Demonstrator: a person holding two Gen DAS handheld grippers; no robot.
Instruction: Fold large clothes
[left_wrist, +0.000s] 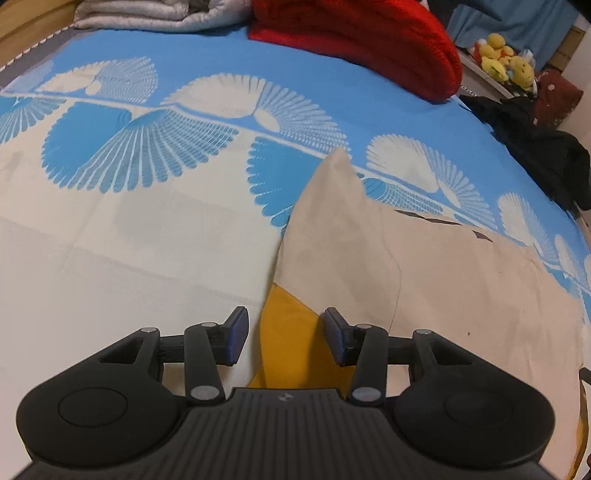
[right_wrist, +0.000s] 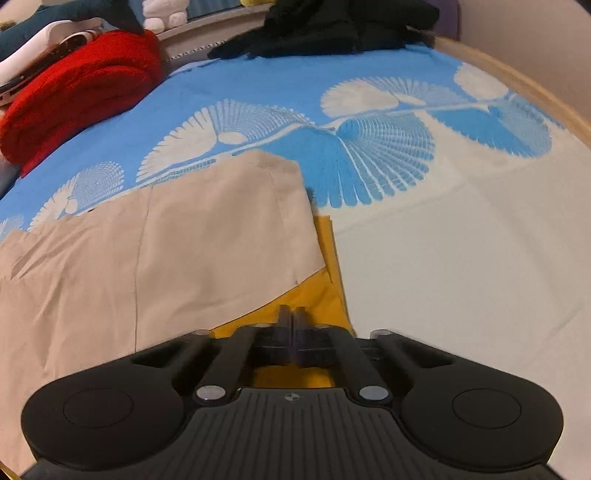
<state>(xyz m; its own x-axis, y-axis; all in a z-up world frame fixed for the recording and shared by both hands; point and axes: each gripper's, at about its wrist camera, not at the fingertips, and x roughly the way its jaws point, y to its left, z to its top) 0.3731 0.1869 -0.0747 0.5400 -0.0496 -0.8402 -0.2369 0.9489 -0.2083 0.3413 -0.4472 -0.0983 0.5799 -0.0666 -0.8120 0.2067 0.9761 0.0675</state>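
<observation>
Seen from the left wrist, the left gripper (left_wrist: 284, 336) hangs partly open over a bed sheet (left_wrist: 122, 236) printed with blue and white fan shapes. Nothing is pinched; a yellow part of the garment (left_wrist: 284, 332) shows in the gap between the jaws, untouched. A beige garment (left_wrist: 424, 280) lies spread on the sheet just ahead and to the right, one corner folded up to a point. Only this view shows yellow plush toys (left_wrist: 506, 59) on a far shelf and a grey quilt (left_wrist: 147, 16) at the head of the bed. A red blanket (left_wrist: 369, 40) and dark clothes (left_wrist: 535, 147) lie beyond. From the right wrist, the right gripper (right_wrist: 291, 325) has its jaws fully together over the yellow cloth; whether cloth is caught is unclear. The beige garment spreads left. Only here does the wooden bed edge (right_wrist: 517, 85) appear. No writing is readable.
</observation>
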